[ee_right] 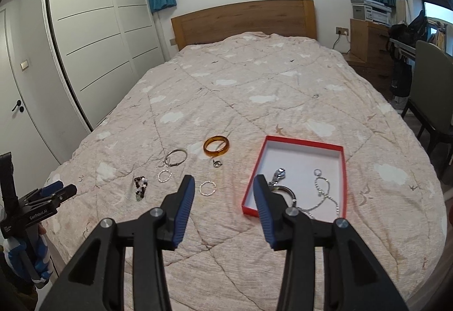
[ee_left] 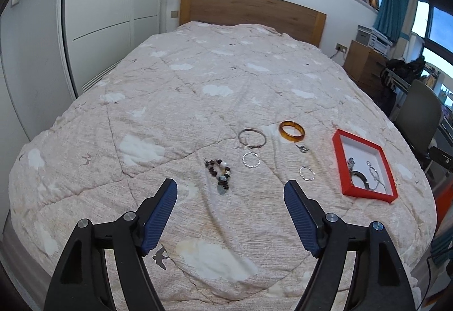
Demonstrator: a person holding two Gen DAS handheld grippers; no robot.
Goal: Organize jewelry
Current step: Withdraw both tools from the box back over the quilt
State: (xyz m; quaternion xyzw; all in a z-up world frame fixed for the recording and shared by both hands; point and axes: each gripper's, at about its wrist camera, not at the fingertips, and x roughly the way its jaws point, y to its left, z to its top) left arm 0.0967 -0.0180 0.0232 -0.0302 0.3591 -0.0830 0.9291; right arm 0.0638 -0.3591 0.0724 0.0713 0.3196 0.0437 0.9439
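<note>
Both claws, left claw (ee_left: pixel 230 192) and right claw (ee_right: pixel 223 187), are hovering spread wide and empty; next likely gathering the beaded bracelet (ee_left: pixel 218 171), frame centre, into the red box (ee_left: pixel 338 158).

My left gripper (ee_left: pixel 230 192) hangs wide open over the bed (ee_left: pixel 170 101), beaded bracelet (ee_left: pixel 219 170) between its fingertips, red tray (ee_left: pixel 338 161) right.

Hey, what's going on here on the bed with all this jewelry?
Someone is sorting jewelry into a red box on the bed, holding a hand-held gripper in each hand. The left hand-held gripper and the right hand-held gripper are both open and empty, above the quilt. A few chains and a keyring-like piece already lie in the box. Still loose: an amber bangle, a silver bangle, two thin silver rings, a beaded bracelet and a small charm.
</note>
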